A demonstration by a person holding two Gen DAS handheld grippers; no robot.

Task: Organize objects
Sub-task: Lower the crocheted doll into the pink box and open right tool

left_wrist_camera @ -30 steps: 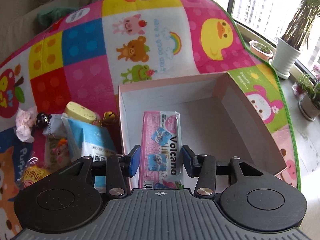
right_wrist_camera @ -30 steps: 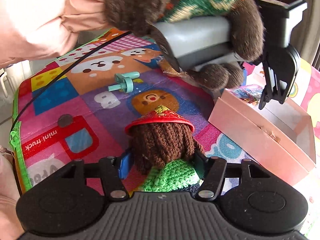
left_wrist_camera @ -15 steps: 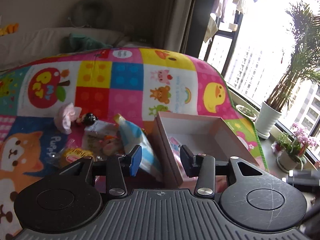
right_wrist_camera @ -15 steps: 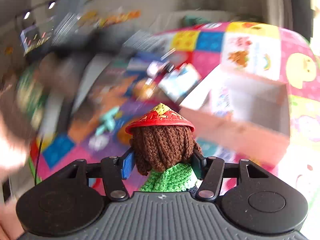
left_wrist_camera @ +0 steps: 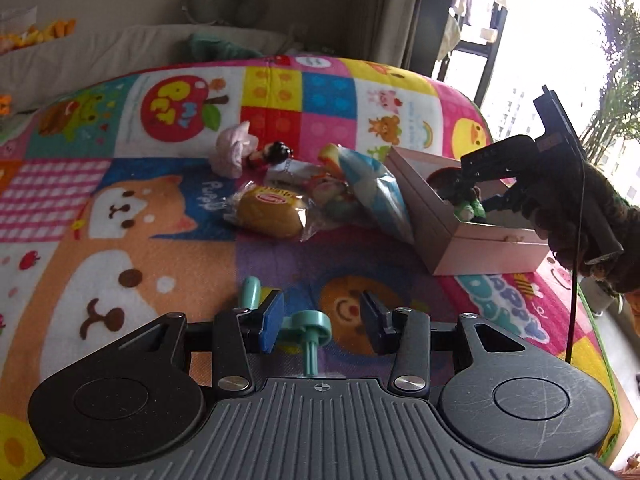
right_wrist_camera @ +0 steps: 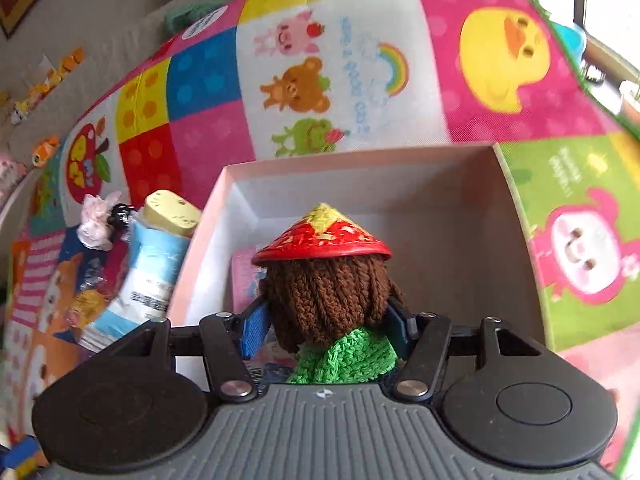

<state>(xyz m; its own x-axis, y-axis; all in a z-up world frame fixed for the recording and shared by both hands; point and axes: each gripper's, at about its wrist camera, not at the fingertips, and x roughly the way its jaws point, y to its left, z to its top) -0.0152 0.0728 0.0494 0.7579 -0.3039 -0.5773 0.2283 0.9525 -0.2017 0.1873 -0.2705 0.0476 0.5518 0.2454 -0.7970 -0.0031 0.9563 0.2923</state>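
Snack pile (left_wrist_camera: 316, 196) lies left of the box (left_wrist_camera: 476, 244).

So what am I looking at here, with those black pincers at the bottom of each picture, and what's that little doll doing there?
No robot is here: a person holds a two-finger gripper in each hand, and a wide-angle camera on each looks forward along its fingers.

In the left view, the left gripper is open, low over a colourful play mat, with a teal plastic toy between its fingers. Beyond lie a wrapped yellow bun, a blue-and-white packet and a pink box. The right gripper shows there too, reaching into the box.

In the right view, the right gripper is shut on a crocheted doll with a red hat, held over the open box. A pink package already lies inside.
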